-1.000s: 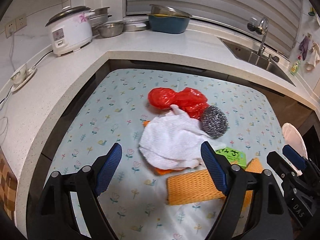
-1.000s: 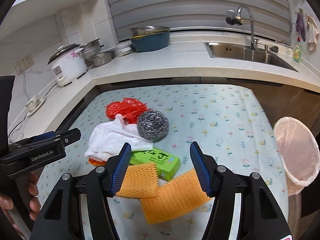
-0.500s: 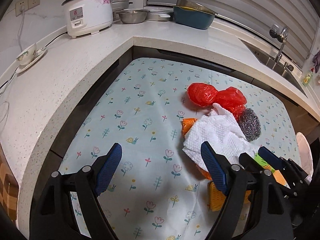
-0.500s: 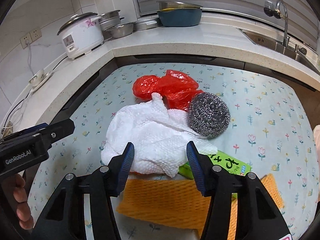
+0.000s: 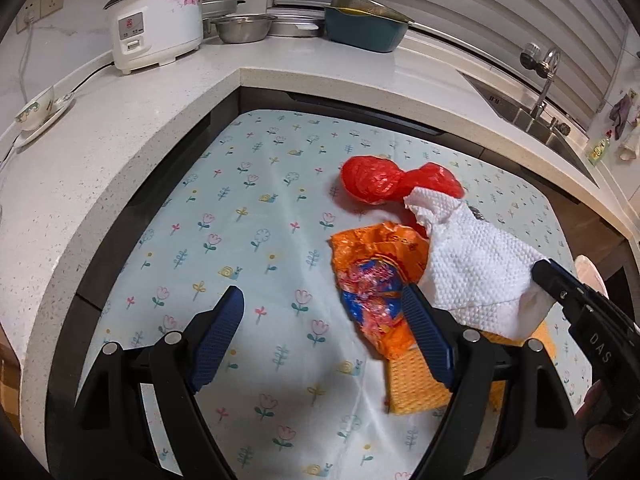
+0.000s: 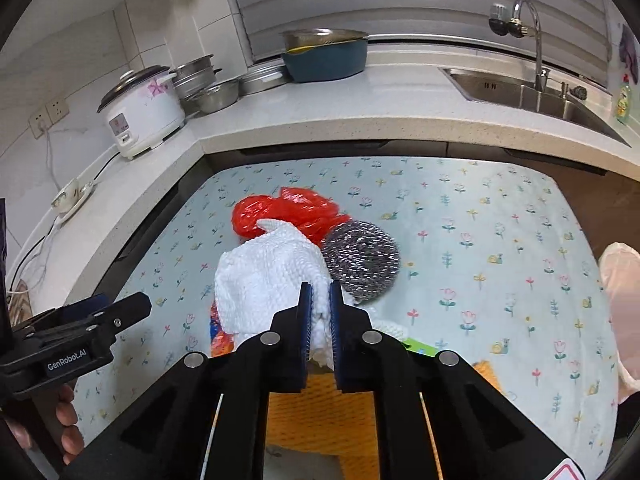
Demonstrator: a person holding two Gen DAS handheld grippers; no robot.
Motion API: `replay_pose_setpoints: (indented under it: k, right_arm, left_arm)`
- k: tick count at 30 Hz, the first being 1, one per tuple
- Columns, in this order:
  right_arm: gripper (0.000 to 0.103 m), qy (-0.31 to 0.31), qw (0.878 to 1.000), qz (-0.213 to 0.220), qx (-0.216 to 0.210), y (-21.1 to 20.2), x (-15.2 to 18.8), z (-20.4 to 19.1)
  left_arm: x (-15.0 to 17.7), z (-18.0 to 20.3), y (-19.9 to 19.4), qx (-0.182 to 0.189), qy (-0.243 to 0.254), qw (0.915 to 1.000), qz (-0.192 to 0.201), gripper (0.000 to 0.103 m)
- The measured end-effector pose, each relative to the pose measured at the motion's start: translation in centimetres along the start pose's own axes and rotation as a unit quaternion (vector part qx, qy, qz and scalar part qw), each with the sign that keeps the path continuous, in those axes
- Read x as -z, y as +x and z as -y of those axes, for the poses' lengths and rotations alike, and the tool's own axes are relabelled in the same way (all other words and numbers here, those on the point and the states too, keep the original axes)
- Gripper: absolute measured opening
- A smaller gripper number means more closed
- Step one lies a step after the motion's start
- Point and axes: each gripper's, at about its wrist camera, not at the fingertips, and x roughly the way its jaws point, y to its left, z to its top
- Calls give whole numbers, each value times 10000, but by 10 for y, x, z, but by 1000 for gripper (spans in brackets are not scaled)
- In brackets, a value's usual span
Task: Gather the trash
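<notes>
My right gripper [image 6: 320,300] is shut on the near edge of a crumpled white paper towel [image 6: 264,280], which looks lifted in the left wrist view [image 5: 476,264]. An orange snack wrapper [image 5: 376,276] lies uncovered beneath it, touching my right finger pad [image 5: 424,332] of the left gripper. My left gripper [image 5: 324,332] is open and empty above the floral mat [image 5: 240,240]. A red plastic bag [image 5: 380,180] lies beyond the towel, also in the right wrist view [image 6: 280,210].
A steel scourer [image 6: 362,258], green box [image 6: 418,348] and orange sponge cloths [image 5: 412,384] lie by the towel. A pink-lined bin [image 6: 622,300] stands off the mat's right edge. Rice cooker [image 5: 156,24], bowls and sink [image 6: 528,94] sit on the surrounding counter.
My right gripper closed on the paper towel and raised it, uncovering the orange wrapper. My left gripper moved left and lower toward the mat, staying open.
</notes>
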Motion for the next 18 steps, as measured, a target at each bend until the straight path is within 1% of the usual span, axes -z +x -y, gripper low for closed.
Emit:
replay_pose_setpoints:
  k: [4,6,8,11,13,14,15,17,18]
  right_arm:
    - [8,377,9992,110,87,-24,7,33]
    - [8,482,9985,141,224,-37,16,50]
    - [8,530,9975,87,456,-46,30,68]
    - [9,535,9948,-135,853,-52,54,93]
    - [15,513,9926,-199,1079,-57,65,105]
    - [18,509,9923,-182,1118,-60,68,108]
    - [19,529,9925,-134,1095,-64,70,112]
    - [26,534,9933,-22,1020,-71,69,113]
    - [28,487,9939,13,988,-73,68,113]
  left_arm:
    - [13,30,-2,426,166,9988,-151,77]
    - [21,49,-1,536,331,9978,-219,77]
    - [28,65,-1,608,465,9967,-258,77]
    - [36,88,-1,699,658,9949,-317,77]
    - [40,102,0,736,750,9938,-353,77]
    - [41,106,1,758,769,9935,-373,77]
    - [42,111,1,774,792,9931,-390,77]
    - [46,121,2,764,834,9928,-402,77]
    - [47,125,3,758,859,9926,-413,77]
